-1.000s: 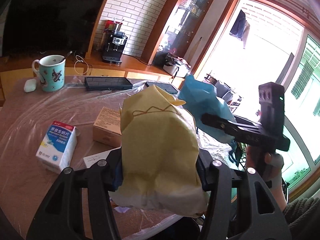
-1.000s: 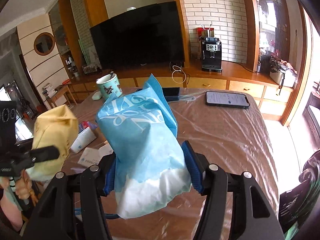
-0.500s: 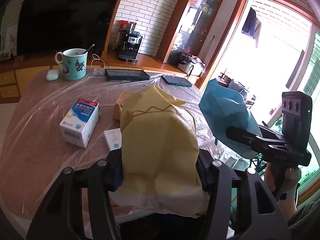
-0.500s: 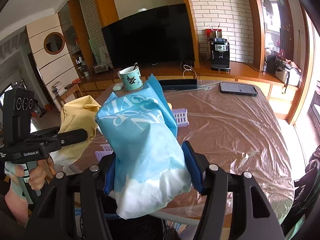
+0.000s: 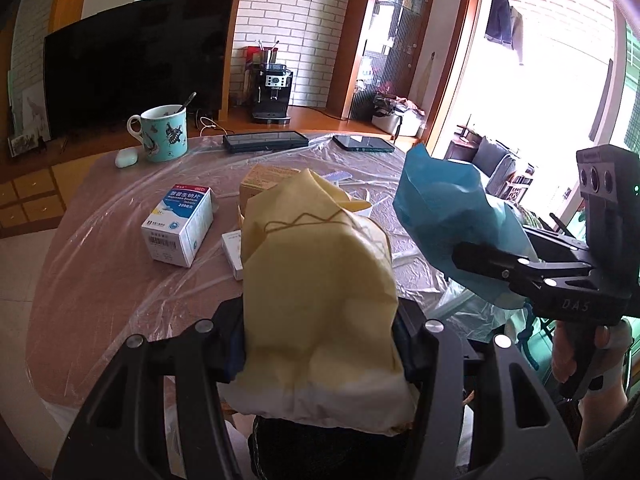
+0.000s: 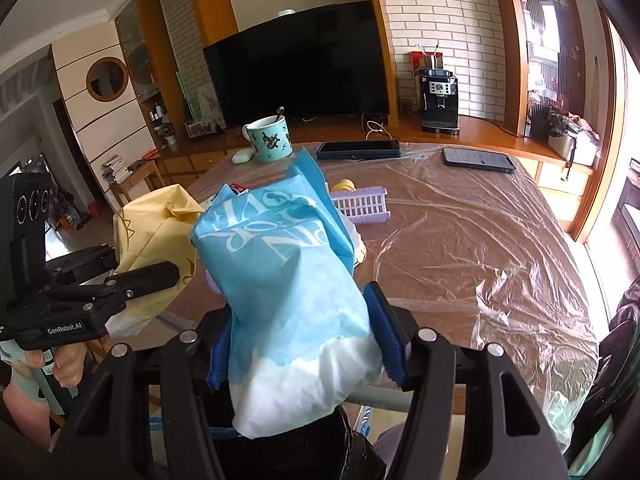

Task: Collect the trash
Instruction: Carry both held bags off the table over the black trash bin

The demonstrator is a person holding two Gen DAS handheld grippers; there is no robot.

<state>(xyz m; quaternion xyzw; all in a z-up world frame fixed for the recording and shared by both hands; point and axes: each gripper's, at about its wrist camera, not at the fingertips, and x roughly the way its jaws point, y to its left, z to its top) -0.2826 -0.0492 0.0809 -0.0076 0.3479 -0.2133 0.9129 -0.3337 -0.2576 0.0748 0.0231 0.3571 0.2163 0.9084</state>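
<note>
1. Broadly, the table (image 5: 100,264), draped in clear plastic film, fills most of both wrist views; a dark television (image 6: 300,68) stands on the wooden sideboard at the far side.
2. Next, the left gripper (image 5: 320,344) pinches a crumpled yellow paper bag (image 5: 316,280) between its two fingers, held above the near edge of the table.
3. Then the right gripper (image 6: 304,344) pinches a crumpled blue paper bag (image 6: 280,264) with white lettering between its blue pads (image 6: 386,340), also above the near edge; in the left wrist view it sits to the right of the yellow bag, close but apart.
4. A black coffee machine (image 5: 272,94) stands on the sideboard near the white brick wall.
5. A teal mug (image 5: 162,132) with a spoon in it stands at the far left of the table, with a small white case (image 5: 126,157) just beside it.
6. A white and blue medicine box (image 5: 178,224) lies left of the yellow bag.
7. A lilac comb-like rack (image 6: 362,204) lies beyond the blue bag.
8. A phone (image 6: 478,159) lies flat at the far right.
</note>
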